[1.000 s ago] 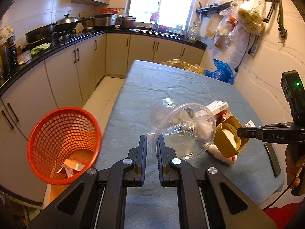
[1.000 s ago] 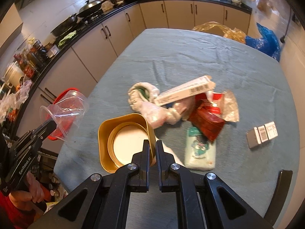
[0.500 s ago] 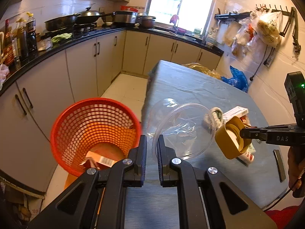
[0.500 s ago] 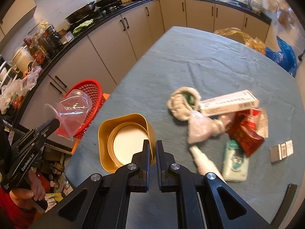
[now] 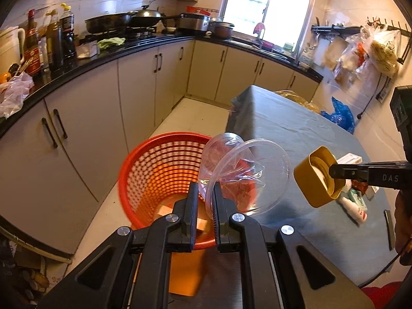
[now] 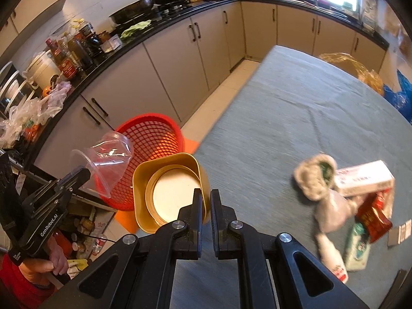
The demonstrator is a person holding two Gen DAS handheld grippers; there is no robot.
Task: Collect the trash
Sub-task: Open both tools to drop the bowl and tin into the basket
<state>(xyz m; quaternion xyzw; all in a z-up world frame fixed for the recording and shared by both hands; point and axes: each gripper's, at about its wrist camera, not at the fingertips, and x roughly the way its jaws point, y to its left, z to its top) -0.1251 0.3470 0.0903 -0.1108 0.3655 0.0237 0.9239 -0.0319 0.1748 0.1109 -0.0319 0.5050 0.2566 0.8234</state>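
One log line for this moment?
left tongs: shut on cup | right tongs: shut on gold tub | basket: below cup

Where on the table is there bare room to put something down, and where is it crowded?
The table is bare from its floor-side edge across the middle, up to the yellow bag at the far end. The crowded part is the near right: the white box, red wrapper and white bottle lie bunched together.

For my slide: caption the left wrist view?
Left claw carries clear plastic cup over red basket.
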